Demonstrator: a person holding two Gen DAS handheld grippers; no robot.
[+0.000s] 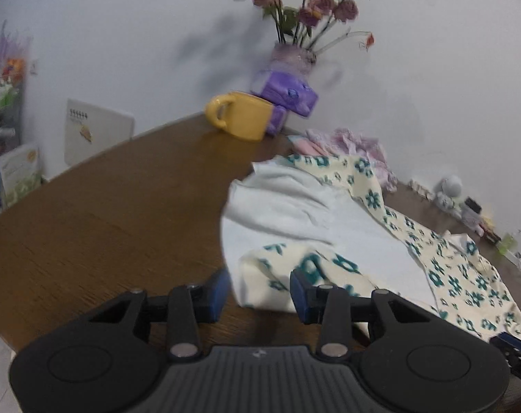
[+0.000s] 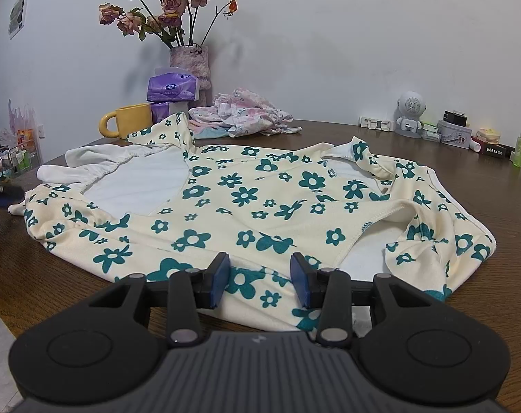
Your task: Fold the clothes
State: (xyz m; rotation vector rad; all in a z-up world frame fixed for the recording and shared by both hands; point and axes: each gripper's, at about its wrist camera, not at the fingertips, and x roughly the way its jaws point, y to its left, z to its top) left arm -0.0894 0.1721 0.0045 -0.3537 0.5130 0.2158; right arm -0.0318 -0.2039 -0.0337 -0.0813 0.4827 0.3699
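Blue pads of the left gripper point(image 1: 260, 292) were held apart, and a folded edge of the flowered garment point(image 1: 329, 227) lay between them, not pressed. On the brown table point(image 2: 501, 213), the right gripper point(image 2: 260, 278) was spread over the garment's near hem, without pinching it.

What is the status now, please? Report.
Left gripper open, nothing held. Right gripper open over floral garment, partly folded on table. Nothing in the way.

Table point(image 2: 432, 158): brown wood, visible grain, slight sheen. Garment point(image 2: 246, 199): soft matt cloth, flower print, white lining. Mug point(image 2: 133, 121): smooth glossy yellow ceramic.
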